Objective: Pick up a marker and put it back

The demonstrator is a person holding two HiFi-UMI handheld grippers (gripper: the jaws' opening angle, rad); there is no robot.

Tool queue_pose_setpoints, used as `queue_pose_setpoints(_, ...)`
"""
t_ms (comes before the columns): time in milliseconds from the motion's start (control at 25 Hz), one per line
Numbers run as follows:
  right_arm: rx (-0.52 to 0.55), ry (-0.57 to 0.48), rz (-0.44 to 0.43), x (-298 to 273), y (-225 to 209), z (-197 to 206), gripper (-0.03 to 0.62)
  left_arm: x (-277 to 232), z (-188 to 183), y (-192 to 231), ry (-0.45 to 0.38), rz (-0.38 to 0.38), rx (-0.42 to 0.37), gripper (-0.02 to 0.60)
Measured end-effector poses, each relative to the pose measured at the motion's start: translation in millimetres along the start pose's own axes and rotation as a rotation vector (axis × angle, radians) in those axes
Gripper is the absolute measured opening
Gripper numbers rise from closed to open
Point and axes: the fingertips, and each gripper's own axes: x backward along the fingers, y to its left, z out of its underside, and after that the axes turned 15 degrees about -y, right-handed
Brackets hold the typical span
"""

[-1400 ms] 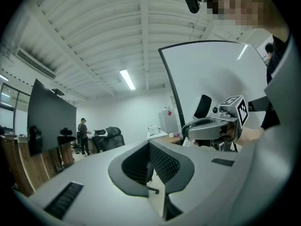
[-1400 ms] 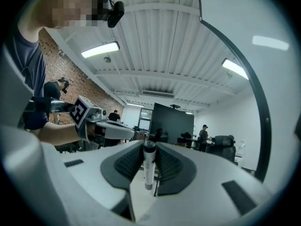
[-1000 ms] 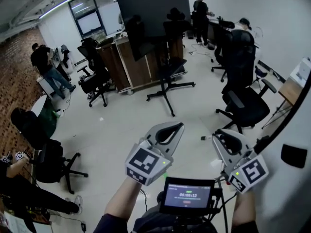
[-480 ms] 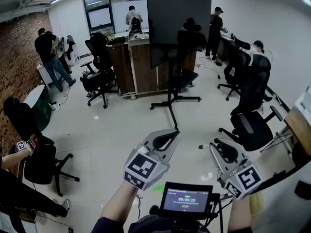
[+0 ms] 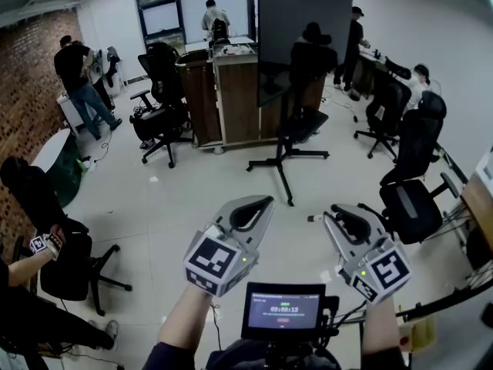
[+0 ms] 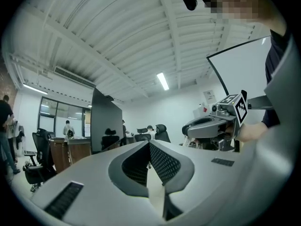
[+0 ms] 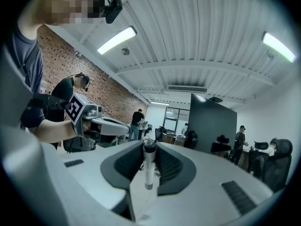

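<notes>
A slim white marker (image 7: 149, 166) with a grey cap stands upright between the jaws of my right gripper (image 7: 149, 147), which is shut on it. In the head view the marker's end (image 5: 315, 218) sticks out to the left of the right gripper (image 5: 333, 210). My left gripper (image 5: 262, 201) is held level beside it, to the left. Seen along its own jaws, the left gripper (image 6: 149, 144) is shut, its tips meeting with nothing between them. Both grippers hang in the air above the pale floor, touching nothing.
A black screen on a wheeled stand (image 5: 296, 45) and a wooden desk (image 5: 223, 91) stand ahead. Black office chairs (image 5: 412, 191) are on the right, others (image 5: 158, 118) on the left. Several people stand at the back. A desk edge (image 5: 481, 206) lies far right.
Both grippers have travelled across the room in the same pose. The black screen and the chairs have shifted rightward and look nearer. The marker stays in the right gripper.
</notes>
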Motion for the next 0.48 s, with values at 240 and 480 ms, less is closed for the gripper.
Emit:
queue_pose_setpoints(240, -0.01, -0.02, -0.024, -52, -15, 30, 0.092, -6, 29, 52, 0.02, -0.039, 0.001, 0.0)
queue_pose_setpoints(480, -0.056, 0.001, -0.077, -119, -69, 64, 0.092, -64, 61, 120, 0.076, -0.08, 0.003, 0.0)
